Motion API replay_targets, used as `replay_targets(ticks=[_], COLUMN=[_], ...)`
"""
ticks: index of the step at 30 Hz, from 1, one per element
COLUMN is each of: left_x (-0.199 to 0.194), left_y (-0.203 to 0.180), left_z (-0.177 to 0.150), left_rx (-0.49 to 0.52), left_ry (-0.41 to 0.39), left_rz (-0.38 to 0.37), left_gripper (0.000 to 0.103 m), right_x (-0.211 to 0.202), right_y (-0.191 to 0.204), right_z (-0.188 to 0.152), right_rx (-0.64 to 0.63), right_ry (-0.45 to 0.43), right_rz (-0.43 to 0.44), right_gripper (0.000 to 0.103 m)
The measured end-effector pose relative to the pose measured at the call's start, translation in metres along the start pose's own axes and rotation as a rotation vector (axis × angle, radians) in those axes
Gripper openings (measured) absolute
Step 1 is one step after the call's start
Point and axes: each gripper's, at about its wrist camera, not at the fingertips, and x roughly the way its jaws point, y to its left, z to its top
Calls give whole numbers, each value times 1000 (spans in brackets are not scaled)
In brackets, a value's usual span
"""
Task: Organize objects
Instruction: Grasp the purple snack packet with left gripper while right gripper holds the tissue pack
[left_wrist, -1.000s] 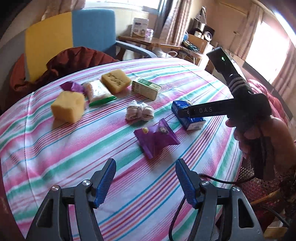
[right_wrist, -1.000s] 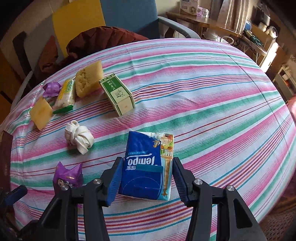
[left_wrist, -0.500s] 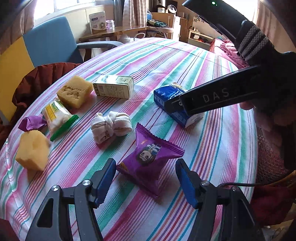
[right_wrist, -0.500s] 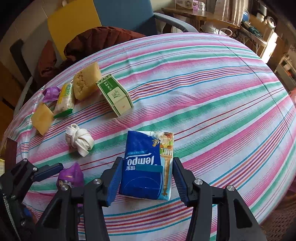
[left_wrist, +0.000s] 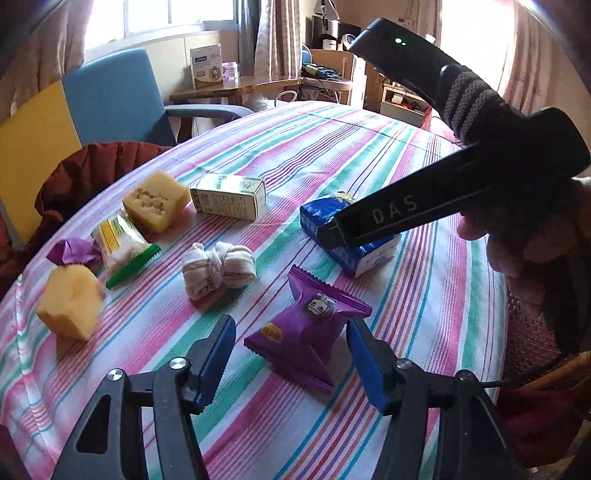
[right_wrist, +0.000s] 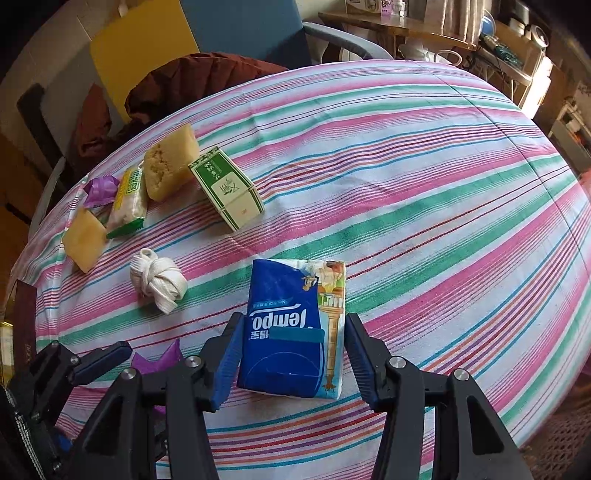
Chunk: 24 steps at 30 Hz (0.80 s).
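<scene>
On the striped tablecloth (left_wrist: 369, 147) lies a purple snack packet (left_wrist: 306, 332). My left gripper (left_wrist: 290, 321) stands open astride it, with a blue pad on each side and a gap to the wrapper. A blue tissue pack (right_wrist: 295, 332) lies flat on the cloth, and my right gripper (right_wrist: 293, 317) is shut on its long sides. In the left wrist view the right gripper (left_wrist: 332, 232) slants down onto that tissue pack (left_wrist: 369, 254), held by a person's hand (left_wrist: 517, 251). The right wrist view shows one of the left gripper's fingers (right_wrist: 103, 360) beside the purple packet (right_wrist: 159, 360).
A knotted white cloth (left_wrist: 218, 266) lies just beyond the purple packet. Farther left are a green-and-white box (left_wrist: 229, 201), two yellow sponges (left_wrist: 157, 201) (left_wrist: 70, 302), a green-edged snack bag (left_wrist: 122, 247) and a small purple wrapper (left_wrist: 72, 251). A chair with a brown jacket (left_wrist: 96, 173) stands behind the table.
My left gripper has moved forward and rolled, so the purple packet now sits between its pads. The right gripper has stayed on the tissue pack.
</scene>
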Motion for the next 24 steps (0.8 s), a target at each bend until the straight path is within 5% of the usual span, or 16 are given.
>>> replay_targets(ticks=[3,7,11,24], left_x=[7,21,21,-14], left_y=[-2,4,9,39], left_z=[7,5,-4,-53], left_rx=[33,-43,-111,-342], left_ry=[33,56,24,-98], left_rz=[-2,-74,-79,-37], left_gripper=[67,64,35,34], right_x=[0,0,1,-6], right_y=[-1,-3,-3,17], right_z=[0,0,1,-8], right_rx=[1,1,4,-70], right_ry=[1,1,3,-34], right_rz=[1,2,4,81], right_gripper=[55,55,55,53])
